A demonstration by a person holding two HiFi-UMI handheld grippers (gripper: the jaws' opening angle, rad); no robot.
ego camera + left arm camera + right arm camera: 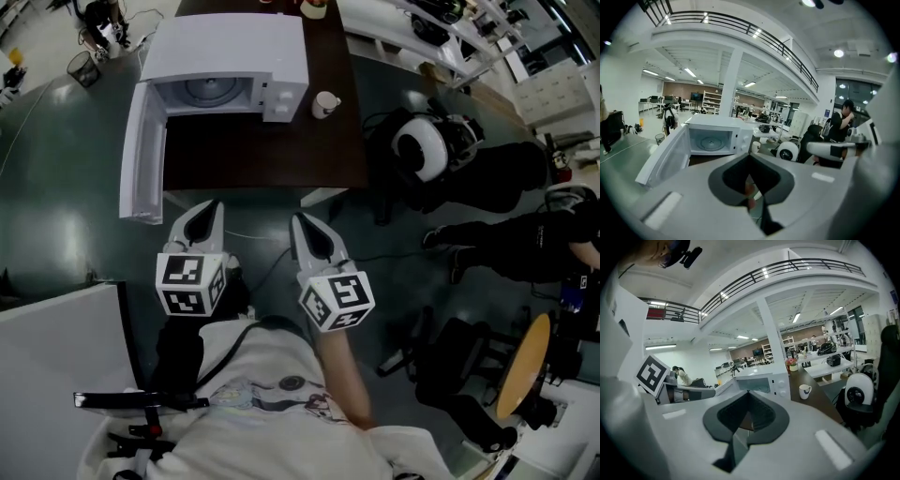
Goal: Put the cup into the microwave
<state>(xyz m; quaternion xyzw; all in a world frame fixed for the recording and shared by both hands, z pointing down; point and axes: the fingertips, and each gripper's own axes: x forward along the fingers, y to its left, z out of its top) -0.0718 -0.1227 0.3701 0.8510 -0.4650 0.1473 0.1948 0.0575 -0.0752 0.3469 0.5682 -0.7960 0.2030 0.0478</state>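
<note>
**Cup.** The cup [324,104] is white, with one handle turned toward the right edge of the worktop [262,159]. It stands upright and untouched, just beside the right-hand side of the microwave [234,56], where the knobs are. It is outside the oven and well apart from both tongs. Its contents cannot be seen in any view.

**Microwave.** It is white and sits at the left edge of the worktop. The door [142,155] is swung fully open and hangs out past that edge. A round glass plate shows inside the cavity.

**Tongs.** The left tongs [211,211] and right tongs [302,222] are side by side off the near edge of the worktop, both pointing toward it. Each pair is clenched tip to tip with nothing between.

**Surface and room.**
- The worktop is long, dark brown and bare in front of the microwave. A small flower pot [793,365] stands farther along it.
- The floor [56,187] is dark grey-green.
- The room is a large open hall with a railed gallery overhead and rows of desks behind.
- A seated person in dark clothes [525,234] is off the right edge.

**Limits of view.**
- From the head view, the roof of the microwave hides most of the cavity.
- The far end of the worktop is cut off by the top of the picture.
- In both gripper views, the grey bodies of the tongs cover the lower half.
</note>
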